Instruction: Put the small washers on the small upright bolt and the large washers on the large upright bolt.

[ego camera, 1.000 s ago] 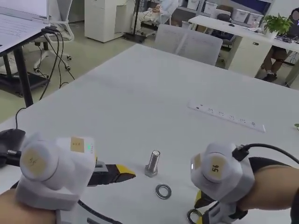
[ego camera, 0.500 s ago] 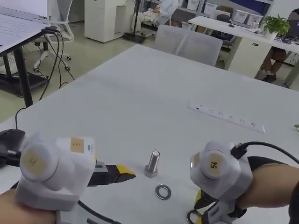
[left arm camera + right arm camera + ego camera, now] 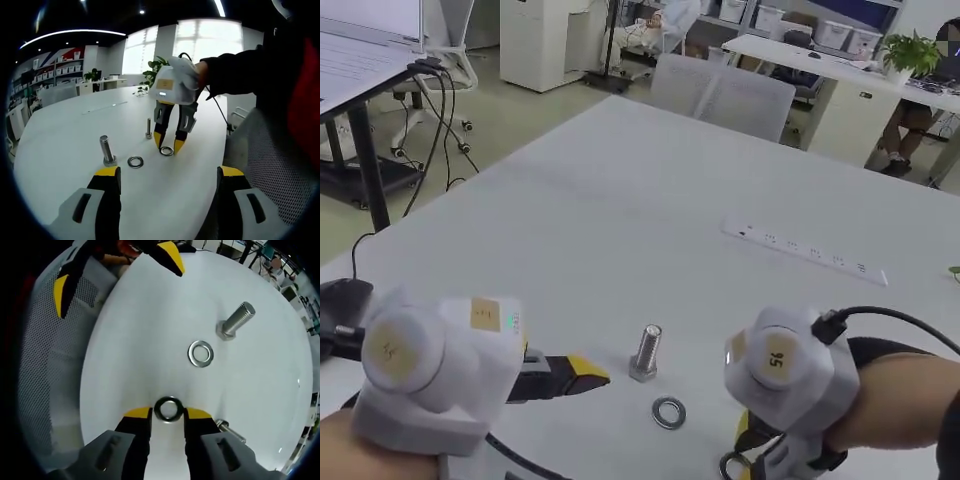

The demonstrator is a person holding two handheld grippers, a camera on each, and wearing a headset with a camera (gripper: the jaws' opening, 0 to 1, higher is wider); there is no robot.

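Currently: the right hand-held gripper (image 3: 168, 416) is narrowed onto a washer (image 3: 168, 399), with one yellow tip against its rim on each side, at the lower centre of the right gripper view. In the left gripper view this washer sits between those tips just right of frame centre, low by the table surface. I cannot tell whether it rests on the surface or is just clear of it. The left hand-held gripper (image 3: 169, 172) is spread wide with nothing between its jaws. It sits low over the white table (image 3: 620, 200) at the lower left of the head view, its jaws pointing right toward the large upright bolt (image 3: 645, 352). That bolt stands head down with its threaded shank up, at the bottom centre of the head view, between the two grippers. A free washer (image 3: 668, 411) lies flat just below and right of it in the head view, near it but not touching. The small upright bolt (image 3: 148, 128) stands just left of the right hand-held gripper in the left gripper view. In the right gripper view it is partly hidden behind the right-side jaw, at lower right. A power strip (image 3: 805, 248) lies well apart from the rest, right of centre in the head view.
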